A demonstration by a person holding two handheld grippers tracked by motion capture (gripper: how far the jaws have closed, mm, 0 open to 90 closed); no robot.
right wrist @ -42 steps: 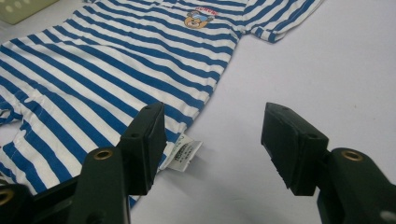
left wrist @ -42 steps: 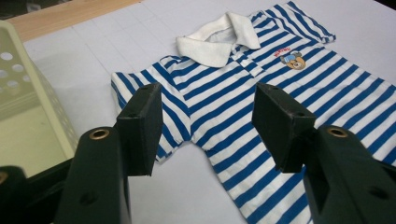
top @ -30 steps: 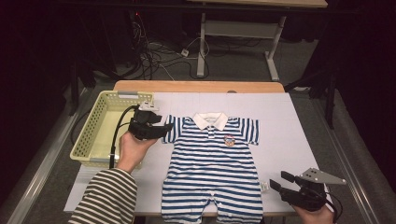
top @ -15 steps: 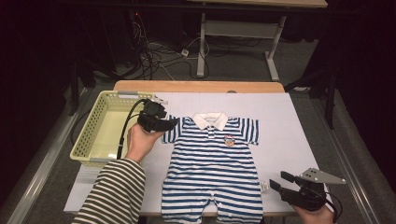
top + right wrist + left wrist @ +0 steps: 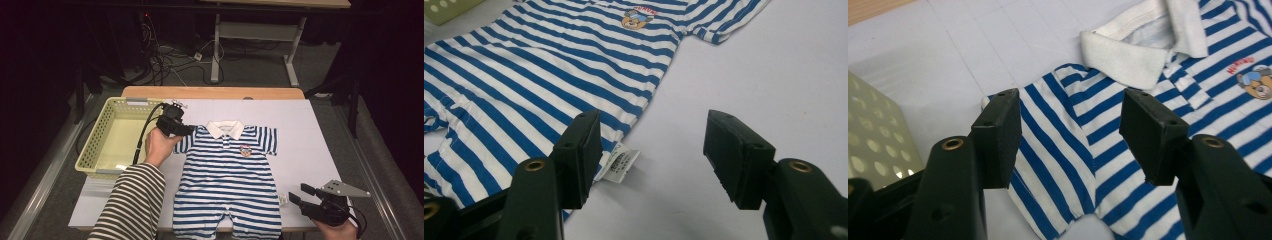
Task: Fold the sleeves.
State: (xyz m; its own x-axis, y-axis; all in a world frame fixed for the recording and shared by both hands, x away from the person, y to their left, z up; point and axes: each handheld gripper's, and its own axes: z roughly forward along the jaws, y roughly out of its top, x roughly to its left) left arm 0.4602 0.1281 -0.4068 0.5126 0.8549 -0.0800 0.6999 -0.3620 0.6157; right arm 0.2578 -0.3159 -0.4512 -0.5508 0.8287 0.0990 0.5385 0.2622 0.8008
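Observation:
A blue-and-white striped baby romper with a white collar and a bear patch lies flat on the white table cover. My left gripper hovers at the romper's left sleeve. In the left gripper view that gripper stands open, and the sleeve lies below the gap without touching either pad. My right gripper sits near the front right of the table, beside the romper's lower side. In the right gripper view it is open over bare cover, with a small white label by its left jaw.
A pale yellow perforated basket stands at the table's left, close behind my left hand. A striped sleeve reaches in from the bottom. Bare white cover lies right of the romper. Beyond the table's far edge are cables and a desk frame.
My left hand has moved right and a little lower, from beside the basket to the romper's left sleeve. The right gripper has stayed where it was.

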